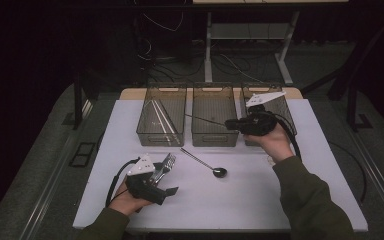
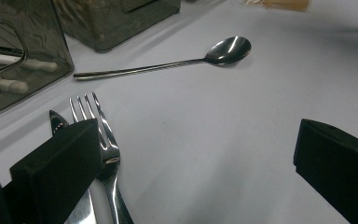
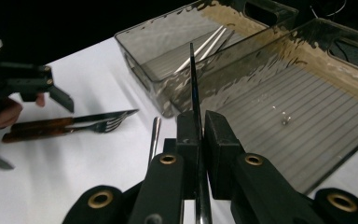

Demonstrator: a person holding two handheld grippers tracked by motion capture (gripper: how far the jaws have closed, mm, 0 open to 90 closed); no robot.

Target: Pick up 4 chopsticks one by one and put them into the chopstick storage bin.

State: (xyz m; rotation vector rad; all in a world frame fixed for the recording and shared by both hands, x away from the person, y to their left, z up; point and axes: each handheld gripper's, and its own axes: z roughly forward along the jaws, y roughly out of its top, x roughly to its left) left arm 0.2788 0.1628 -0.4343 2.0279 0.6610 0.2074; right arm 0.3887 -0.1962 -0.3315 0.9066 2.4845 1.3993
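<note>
My right gripper (image 1: 232, 124) (image 3: 199, 128) is shut on a thin metal utensil (image 1: 205, 120) (image 3: 193, 79), seen edge-on. It hovers with the utensil sticking out over the middle clear bin (image 1: 215, 140) (image 3: 307, 107). My left gripper (image 1: 166, 181) (image 2: 196, 163) rests open on the table at the front left. Its left jaw lies over a fork (image 1: 166, 164) (image 2: 103, 140) and a knife (image 2: 57, 120) placed side by side. Between the two hands, a long-handled spoon (image 1: 205, 164) (image 2: 168, 65) rests on the white table.
Three clear bins stand in a row at the back of the white table (image 1: 240, 200). The left bin (image 1: 161, 137) (image 3: 168, 51) holds pale long utensils. The right bin (image 1: 280, 107) sits behind my right hand. Dark floor with cables surrounds the table.
</note>
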